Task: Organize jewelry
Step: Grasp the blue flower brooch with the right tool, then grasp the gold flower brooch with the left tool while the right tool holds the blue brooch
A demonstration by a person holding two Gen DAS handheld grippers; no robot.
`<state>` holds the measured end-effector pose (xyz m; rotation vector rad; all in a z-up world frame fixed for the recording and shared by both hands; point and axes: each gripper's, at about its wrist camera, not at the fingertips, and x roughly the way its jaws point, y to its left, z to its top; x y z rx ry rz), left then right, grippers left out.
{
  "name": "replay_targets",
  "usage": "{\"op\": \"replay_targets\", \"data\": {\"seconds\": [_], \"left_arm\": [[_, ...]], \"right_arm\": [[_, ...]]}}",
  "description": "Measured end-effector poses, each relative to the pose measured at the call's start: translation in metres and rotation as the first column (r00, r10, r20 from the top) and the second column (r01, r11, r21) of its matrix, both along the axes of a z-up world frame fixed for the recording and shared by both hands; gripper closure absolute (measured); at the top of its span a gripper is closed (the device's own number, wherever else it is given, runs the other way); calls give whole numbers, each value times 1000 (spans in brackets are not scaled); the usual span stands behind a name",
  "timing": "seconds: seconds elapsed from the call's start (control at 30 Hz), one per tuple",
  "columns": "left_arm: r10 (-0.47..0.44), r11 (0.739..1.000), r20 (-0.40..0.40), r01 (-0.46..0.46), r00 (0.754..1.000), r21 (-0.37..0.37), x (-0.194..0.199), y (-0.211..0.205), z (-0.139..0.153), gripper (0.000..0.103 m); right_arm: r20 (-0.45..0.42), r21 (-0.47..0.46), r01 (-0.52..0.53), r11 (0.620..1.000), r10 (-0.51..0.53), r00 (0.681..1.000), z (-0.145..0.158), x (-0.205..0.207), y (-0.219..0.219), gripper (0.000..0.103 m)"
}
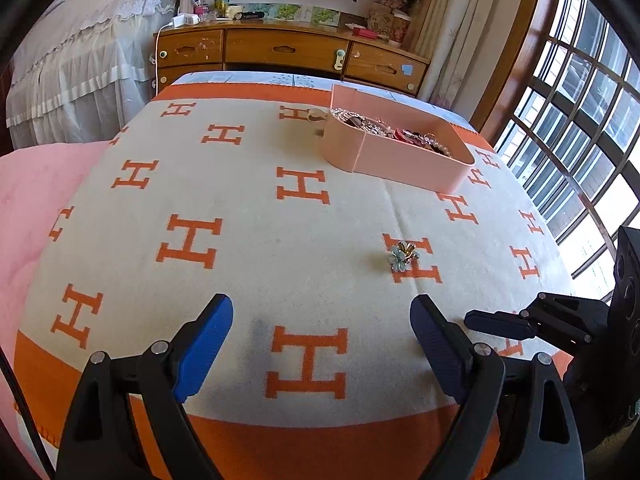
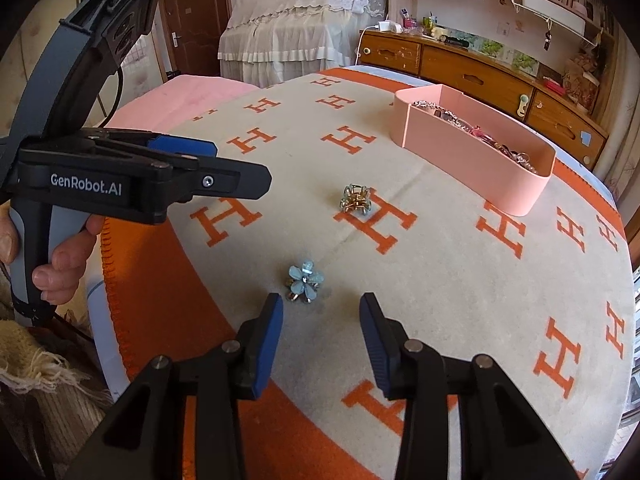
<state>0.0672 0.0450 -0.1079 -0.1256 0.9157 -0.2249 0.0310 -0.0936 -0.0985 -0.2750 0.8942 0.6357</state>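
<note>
A pink oval jewelry box (image 1: 400, 160) (image 2: 472, 152) holds several pieces of jewelry and stands on the cream-and-orange H-patterned blanket (image 1: 248, 208) (image 2: 440, 288). A light blue flower clip (image 2: 304, 282) lies just ahead of my open right gripper (image 2: 320, 312), slightly toward its left finger. A gold and teal flower clip (image 2: 355, 198) (image 1: 404, 255) lies farther out, between the blue clip and the box. My left gripper (image 1: 322, 316) is open and empty above the blanket. The right gripper shows at the left wrist view's right edge (image 1: 496, 324).
A wooden dresser (image 1: 288, 52) (image 2: 480, 68) with clutter stands behind the bed. A pink cover (image 1: 36, 200) lies left of the blanket. A lace-draped piece of furniture (image 2: 292, 20) stands at the back. Windows (image 1: 580, 120) lie to the right.
</note>
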Motion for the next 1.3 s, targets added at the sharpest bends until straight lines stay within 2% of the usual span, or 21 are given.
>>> {"op": "replay_targets", "data": {"seconds": [0.17,0.3,0.5,0.8,0.9,0.97,1.0,1.07,1.13,1.17,1.3], "left_arm": [[-3,1000,2,3,1000,0,-1,-2,1,14],[-2,1000,-1,2,1000,3,0,-3,0,14],[-21,1000,-16,22,1000,4,7,-15,-3,14],[-51,998,-34,52,998,35,31,-59,-13,15],[-53,997,-46,55,998,45,36,-68,-19,32],[-43,997,-37,46,998,63,38,-71,-20,38],[-44,997,-36,46,998,69,39,-72,-21,47],[-40,995,-27,42,999,87,40,-73,-21,57],[-36,995,-20,38,999,95,40,-73,-21,75],[-31,995,-18,33,999,94,40,-71,-21,80],[-29,997,-21,31,999,69,40,-65,-21,83]], "right_arm": [[-5,-14,-13,1000,13,1000,1,5,11,68],[6,-43,-8,999,8,1000,1,6,22,84],[-3,-8,55,998,-55,998,1,8,9,84],[-29,41,176,984,-174,984,1,11,-34,84],[-31,53,189,981,-187,982,2,12,-40,84],[-32,62,193,979,-192,981,2,12,-42,84],[-33,69,196,978,-194,980,2,12,-44,84],[-36,82,197,977,-195,980,2,13,-45,84],[-38,94,199,976,-196,980,3,14,-47,85],[-39,99,199,975,-196,980,3,15,-47,85],[-36,129,209,969,-206,978,8,15,-53,85]]}}
